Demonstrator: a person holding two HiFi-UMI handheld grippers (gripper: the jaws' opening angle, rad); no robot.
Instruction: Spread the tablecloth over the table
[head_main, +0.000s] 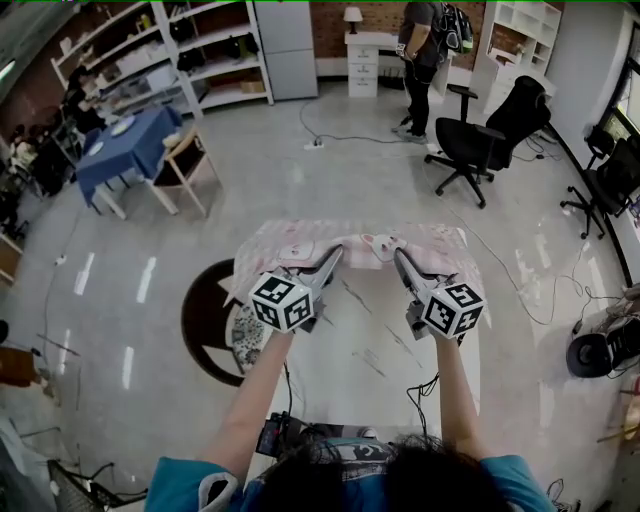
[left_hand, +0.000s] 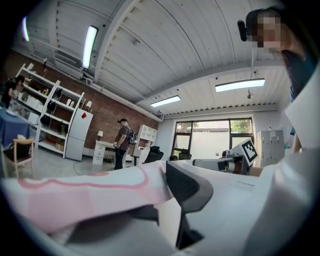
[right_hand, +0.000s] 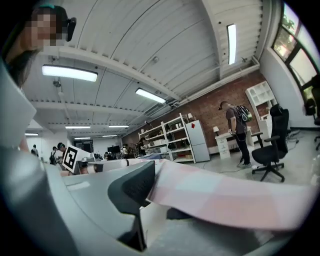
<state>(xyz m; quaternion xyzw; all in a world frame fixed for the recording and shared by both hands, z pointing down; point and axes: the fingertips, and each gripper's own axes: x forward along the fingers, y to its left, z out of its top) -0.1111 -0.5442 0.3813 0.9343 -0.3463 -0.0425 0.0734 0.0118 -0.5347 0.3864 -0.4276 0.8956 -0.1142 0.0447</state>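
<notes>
A pink patterned tablecloth (head_main: 350, 240) lies bunched across the far end of the white marbled table (head_main: 370, 340). My left gripper (head_main: 335, 254) is shut on its near edge left of centre, and my right gripper (head_main: 398, 256) is shut on the same edge right of centre. Both point away from me, low over the tabletop. In the left gripper view the tablecloth (left_hand: 85, 195) runs off to the left from between the jaws of the left gripper (left_hand: 167, 200). In the right gripper view the tablecloth (right_hand: 225, 200) stretches to the right from the right gripper (right_hand: 150, 195).
A dark round base (head_main: 205, 320) shows under the table's left side. Black office chairs (head_main: 485, 130) stand at the far right, with a standing person (head_main: 420, 60) beyond them. A blue-covered table (head_main: 125, 150) and a wooden chair (head_main: 185, 165) are far left. Cables cross the floor.
</notes>
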